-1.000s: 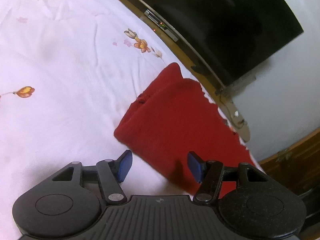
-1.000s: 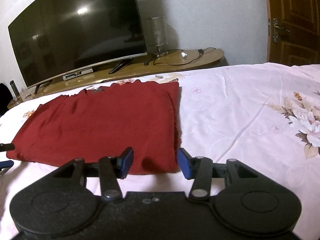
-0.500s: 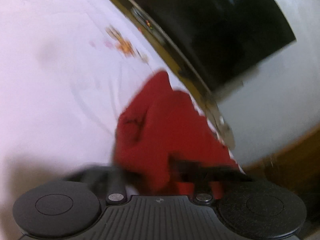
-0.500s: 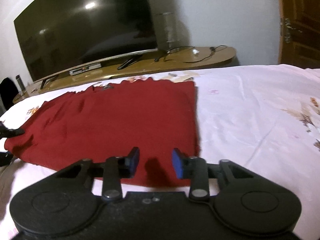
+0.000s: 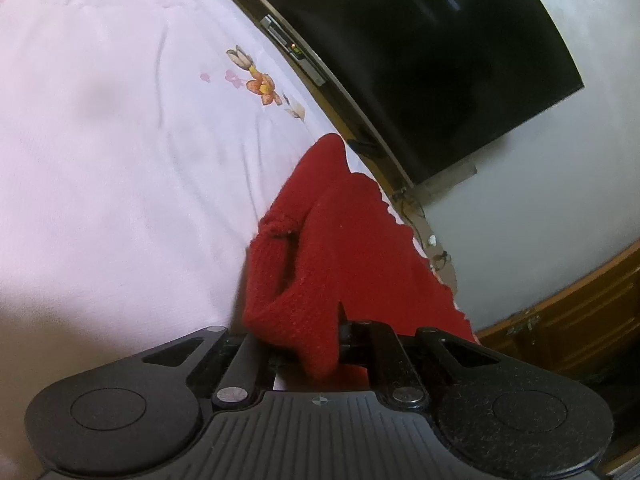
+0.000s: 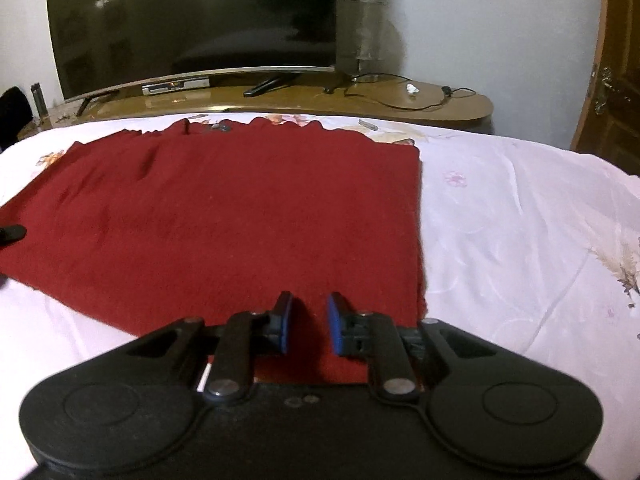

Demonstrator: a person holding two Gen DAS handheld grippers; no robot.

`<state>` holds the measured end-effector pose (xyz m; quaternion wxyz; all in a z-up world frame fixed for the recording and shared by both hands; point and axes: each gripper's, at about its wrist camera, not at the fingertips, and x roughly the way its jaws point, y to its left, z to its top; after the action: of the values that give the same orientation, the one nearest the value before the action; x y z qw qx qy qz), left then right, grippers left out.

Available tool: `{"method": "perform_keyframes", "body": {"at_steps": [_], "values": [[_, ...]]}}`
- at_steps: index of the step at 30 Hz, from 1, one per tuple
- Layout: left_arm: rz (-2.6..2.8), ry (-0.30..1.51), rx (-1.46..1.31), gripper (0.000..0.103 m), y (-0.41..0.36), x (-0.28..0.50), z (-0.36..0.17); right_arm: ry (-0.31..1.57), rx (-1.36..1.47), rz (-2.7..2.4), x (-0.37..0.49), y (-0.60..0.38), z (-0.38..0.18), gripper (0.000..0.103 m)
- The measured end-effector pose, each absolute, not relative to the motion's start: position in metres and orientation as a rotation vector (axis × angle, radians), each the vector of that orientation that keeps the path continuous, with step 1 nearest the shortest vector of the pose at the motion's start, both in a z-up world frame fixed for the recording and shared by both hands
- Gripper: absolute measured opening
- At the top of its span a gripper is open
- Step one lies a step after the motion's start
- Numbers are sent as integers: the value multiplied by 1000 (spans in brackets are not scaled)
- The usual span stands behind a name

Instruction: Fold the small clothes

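Note:
A dark red knitted garment (image 6: pixel 240 208) lies spread flat on the pale pink flowered bedsheet (image 6: pixel 520 220). In the left wrist view its near corner (image 5: pixel 304 320) is bunched up and lifted, with my left gripper (image 5: pixel 308 334) shut on it; the fabric hides the pads. My right gripper (image 6: pixel 310 320) hovers at the garment's near edge, close to its right corner. Its jaws are closing, a narrow gap still showing between the blue pads (image 6: pixel 285 320), with red fabric seen through that gap. A dark tip of the left gripper (image 6: pixel 12 232) shows at the garment's left end.
Beyond the bed's far edge runs a low wooden stand (image 6: pixel 440 100) carrying a large dark TV (image 6: pixel 192 24), a glass lamp (image 6: pixel 362 40) and loose cables (image 6: pixel 400 100). A wooden door (image 6: pixel 616 80) stands at the right. Bare sheet (image 5: pixel 100 140) spreads to the left.
My left gripper moved onto the garment's corner, shut on it and lifted it into a bunch. My right gripper advanced to the garment's near edge and its jaws narrowed.

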<state>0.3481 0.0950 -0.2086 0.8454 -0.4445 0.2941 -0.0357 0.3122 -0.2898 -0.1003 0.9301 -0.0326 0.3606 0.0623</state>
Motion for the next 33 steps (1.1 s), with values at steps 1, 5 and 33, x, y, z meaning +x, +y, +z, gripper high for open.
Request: {"method": "perform_keyframes", "body": {"at_steps": [1, 5, 33], "values": [[-77, 621, -943, 9, 95, 349, -209, 737, -60, 134, 312, -291, -101, 20], [-83, 613, -948, 9, 98, 348, -205, 731, -46, 142, 311, -294, -101, 20], [-112, 607, -854, 9, 88, 353, -174, 736, 55, 157, 312, -308, -102, 20]]}}
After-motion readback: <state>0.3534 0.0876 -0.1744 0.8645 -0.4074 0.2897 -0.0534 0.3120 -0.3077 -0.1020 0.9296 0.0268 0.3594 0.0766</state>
